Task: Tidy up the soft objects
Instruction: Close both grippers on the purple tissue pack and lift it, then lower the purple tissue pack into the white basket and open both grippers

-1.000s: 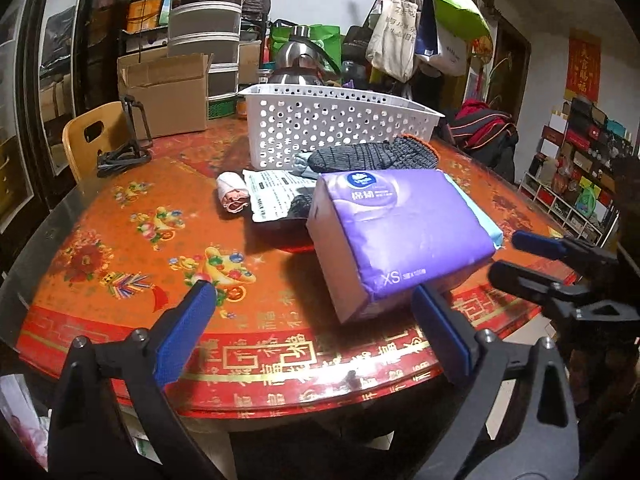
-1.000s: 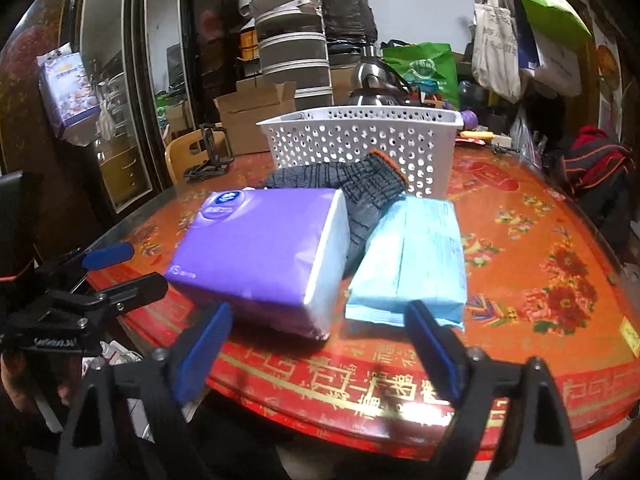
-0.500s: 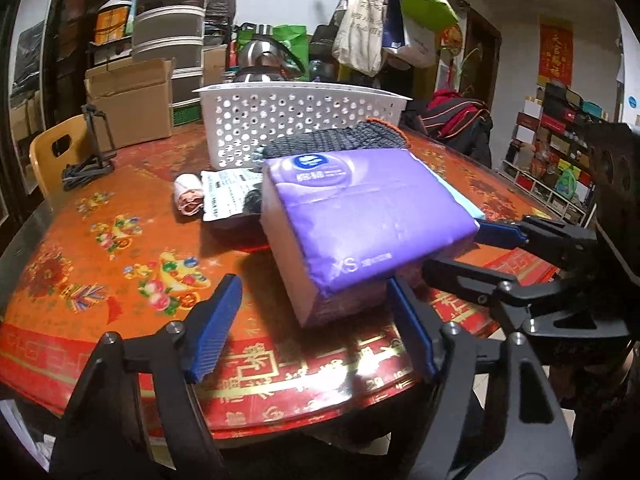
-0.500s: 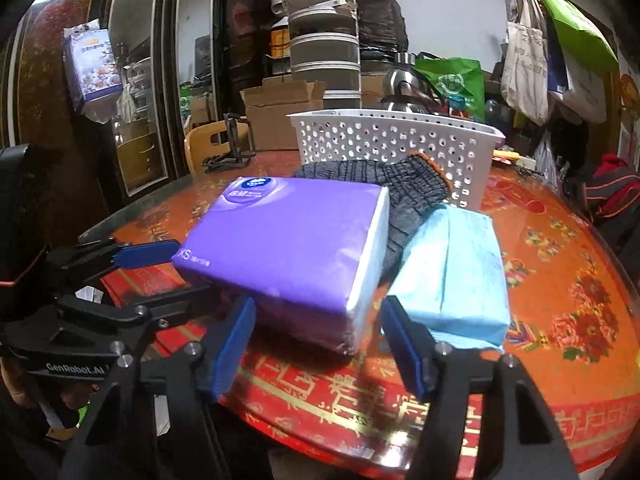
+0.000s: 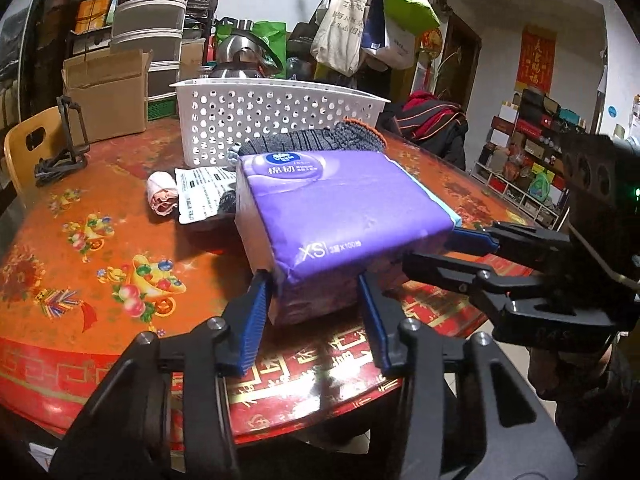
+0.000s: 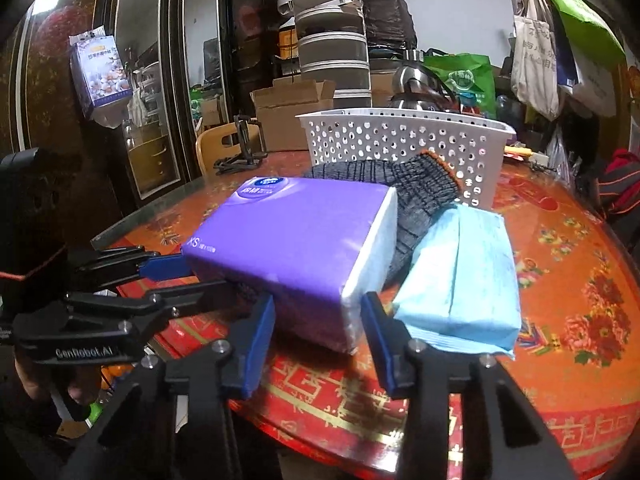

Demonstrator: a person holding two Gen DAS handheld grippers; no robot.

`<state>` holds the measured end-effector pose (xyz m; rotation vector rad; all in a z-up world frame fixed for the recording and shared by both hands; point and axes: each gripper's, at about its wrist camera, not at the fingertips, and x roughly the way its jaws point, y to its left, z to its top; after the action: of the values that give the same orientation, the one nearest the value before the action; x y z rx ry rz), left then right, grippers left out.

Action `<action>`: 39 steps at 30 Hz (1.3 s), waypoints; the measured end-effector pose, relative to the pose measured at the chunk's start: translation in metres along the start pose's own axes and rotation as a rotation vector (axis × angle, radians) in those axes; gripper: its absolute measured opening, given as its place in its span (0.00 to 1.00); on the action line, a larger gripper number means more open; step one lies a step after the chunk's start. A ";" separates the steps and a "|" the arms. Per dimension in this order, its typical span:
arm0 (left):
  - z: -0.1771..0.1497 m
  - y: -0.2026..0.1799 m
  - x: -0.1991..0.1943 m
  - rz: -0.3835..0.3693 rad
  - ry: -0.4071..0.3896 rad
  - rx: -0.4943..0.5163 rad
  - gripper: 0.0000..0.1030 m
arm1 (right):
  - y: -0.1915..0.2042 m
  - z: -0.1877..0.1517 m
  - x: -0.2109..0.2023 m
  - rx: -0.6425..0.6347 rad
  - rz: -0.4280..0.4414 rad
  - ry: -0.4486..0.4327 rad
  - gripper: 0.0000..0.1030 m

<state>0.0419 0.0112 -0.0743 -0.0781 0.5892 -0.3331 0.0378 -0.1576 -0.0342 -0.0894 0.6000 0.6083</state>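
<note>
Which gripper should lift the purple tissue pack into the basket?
Either could, but the left gripper looks slightly better placed: its open fingers straddle a corner of the purple tissue pack. The right gripper straddles another corner, crowded by the blue pack.

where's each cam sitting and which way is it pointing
Left wrist: rides the left claw, low at the table edge, facing the purple tissue pack and white basket; its own blue fingers show, with the right claw entering from the right.
Right wrist: rides the right claw, facing the pack's white end and the light blue pack; the left claw enters from the left.
Shared: pack, basket, grey knit glove, red table.
</note>
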 end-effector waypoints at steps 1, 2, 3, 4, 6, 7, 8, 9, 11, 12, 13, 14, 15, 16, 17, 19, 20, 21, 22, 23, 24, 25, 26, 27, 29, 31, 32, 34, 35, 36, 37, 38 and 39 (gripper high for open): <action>0.001 0.000 -0.002 0.000 -0.001 -0.003 0.40 | 0.000 0.000 -0.001 0.000 0.000 -0.002 0.39; 0.002 0.000 -0.003 0.000 -0.002 -0.003 0.39 | 0.000 0.000 -0.001 -0.001 -0.001 -0.004 0.38; 0.002 -0.001 -0.004 0.001 -0.003 -0.002 0.39 | 0.000 0.001 -0.001 -0.003 -0.003 -0.008 0.38; 0.004 -0.002 -0.004 0.002 -0.004 0.005 0.39 | 0.000 0.001 -0.002 -0.002 -0.003 -0.012 0.38; 0.005 -0.001 -0.006 0.000 -0.006 0.008 0.39 | 0.000 0.002 -0.002 -0.001 -0.001 -0.013 0.37; 0.007 -0.001 -0.006 -0.002 -0.003 0.009 0.39 | 0.001 0.002 -0.002 -0.001 0.000 -0.013 0.36; 0.009 -0.001 -0.007 -0.001 -0.002 0.012 0.39 | 0.001 0.003 -0.003 -0.002 -0.001 -0.013 0.36; 0.011 -0.001 -0.008 -0.002 -0.003 0.009 0.39 | 0.000 0.004 -0.004 0.002 0.000 -0.013 0.35; 0.016 -0.001 -0.012 -0.002 -0.005 0.004 0.39 | 0.001 0.007 -0.006 0.008 -0.004 -0.014 0.34; 0.019 -0.002 -0.015 0.000 -0.009 0.002 0.39 | 0.002 0.009 -0.007 0.010 -0.007 -0.014 0.33; 0.022 -0.003 -0.017 0.005 -0.011 0.005 0.39 | 0.002 0.011 -0.008 0.011 -0.009 -0.011 0.33; 0.025 -0.004 -0.018 0.009 -0.013 0.007 0.39 | 0.003 0.014 -0.010 0.010 -0.013 -0.010 0.33; 0.028 -0.006 -0.020 0.012 -0.015 0.010 0.39 | 0.004 0.018 -0.012 0.013 -0.016 -0.015 0.33; 0.032 -0.008 -0.022 0.013 -0.015 0.015 0.39 | 0.004 0.022 -0.015 0.017 -0.019 -0.024 0.33; 0.036 -0.008 -0.022 0.011 -0.011 0.015 0.39 | 0.003 0.025 -0.017 0.018 -0.020 -0.029 0.33; 0.045 -0.008 -0.024 -0.002 -0.010 0.010 0.39 | -0.001 0.036 -0.021 0.026 -0.020 -0.043 0.32; 0.049 -0.008 -0.024 0.000 -0.011 0.010 0.39 | -0.002 0.041 -0.022 0.023 -0.020 -0.044 0.32; 0.054 -0.008 -0.025 0.001 -0.012 0.002 0.39 | -0.003 0.045 -0.022 0.020 -0.019 -0.043 0.32; 0.060 -0.008 -0.026 0.005 -0.018 -0.001 0.39 | -0.004 0.050 -0.022 0.020 -0.019 -0.046 0.32; 0.066 -0.009 -0.027 0.014 -0.026 0.002 0.39 | -0.004 0.055 -0.022 0.018 -0.020 -0.049 0.32; 0.072 -0.011 -0.029 0.022 -0.031 0.004 0.39 | -0.004 0.058 -0.022 0.014 -0.019 -0.050 0.32; 0.078 -0.012 -0.030 0.025 -0.038 0.004 0.39 | -0.004 0.061 -0.023 0.010 -0.020 -0.054 0.32; 0.084 -0.013 -0.032 0.031 -0.046 0.010 0.39 | -0.005 0.067 -0.025 0.010 -0.024 -0.062 0.32; 0.090 -0.014 -0.033 0.036 -0.054 0.017 0.39 | -0.006 0.073 -0.025 0.008 -0.027 -0.066 0.32; 0.104 -0.016 -0.033 0.041 -0.066 0.017 0.39 | -0.008 0.085 -0.026 -0.001 -0.039 -0.077 0.32; 0.119 -0.015 -0.033 0.041 -0.083 0.015 0.39 | -0.010 0.098 -0.026 -0.014 -0.052 -0.090 0.32; 0.128 -0.014 -0.031 0.041 -0.089 0.014 0.39 | -0.012 0.105 -0.026 -0.018 -0.056 -0.099 0.32; 0.149 -0.012 -0.029 0.039 -0.111 0.017 0.39 | -0.018 0.122 -0.024 -0.027 -0.065 -0.110 0.32; 0.159 -0.011 -0.027 0.036 -0.119 0.018 0.39 | -0.021 0.132 -0.024 -0.033 -0.068 -0.117 0.32; 0.173 -0.010 -0.026 0.032 -0.131 0.019 0.39 | -0.026 0.144 -0.023 -0.034 -0.068 -0.129 0.32; 0.187 -0.008 -0.024 0.030 -0.139 0.018 0.39 | -0.031 0.159 -0.022 -0.040 -0.071 -0.137 0.32; 0.200 -0.007 -0.022 0.026 -0.146 0.022 0.39 | -0.034 0.168 -0.021 -0.044 -0.072 -0.143 0.32; 0.214 -0.005 -0.020 0.021 -0.153 0.026 0.39 | -0.040 0.182 -0.020 -0.042 -0.074 -0.154 0.32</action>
<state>0.1444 0.0081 0.1146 -0.0720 0.4337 -0.3112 0.1389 -0.1548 0.1238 -0.1029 0.4335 0.5507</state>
